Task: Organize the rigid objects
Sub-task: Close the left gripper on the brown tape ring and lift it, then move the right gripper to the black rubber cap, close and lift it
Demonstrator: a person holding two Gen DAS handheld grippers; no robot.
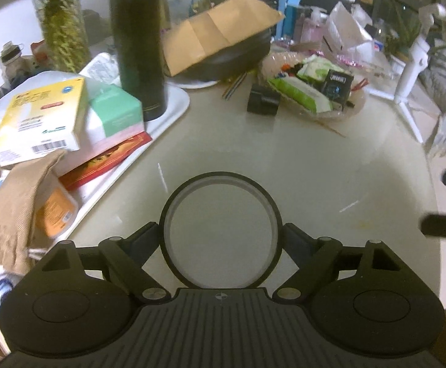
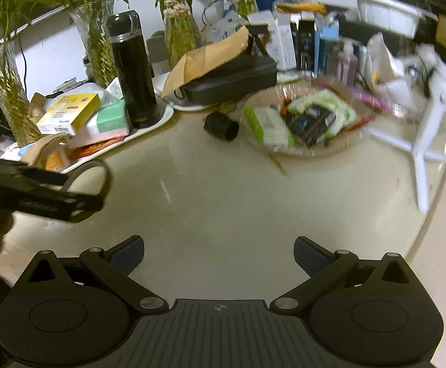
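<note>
- White tray (image 1: 173, 113) at the left carries a yellow box (image 1: 43, 119) and a black thermos (image 1: 138, 52)
- Left hand-held gripper (image 1: 221, 239) clamps a black ring (image 1: 221, 181), raised over the bench (image 1: 314, 165)
- Small black cylinder (image 2: 221, 126) lies beside the snack bowl (image 2: 302, 151)
- Right hand-held gripper (image 2: 219, 256) has its jaws apart, nothing between them

No text legible; yellow box (image 1: 43, 119) at left of frame carries barcode, print too blurred to read.
</note>
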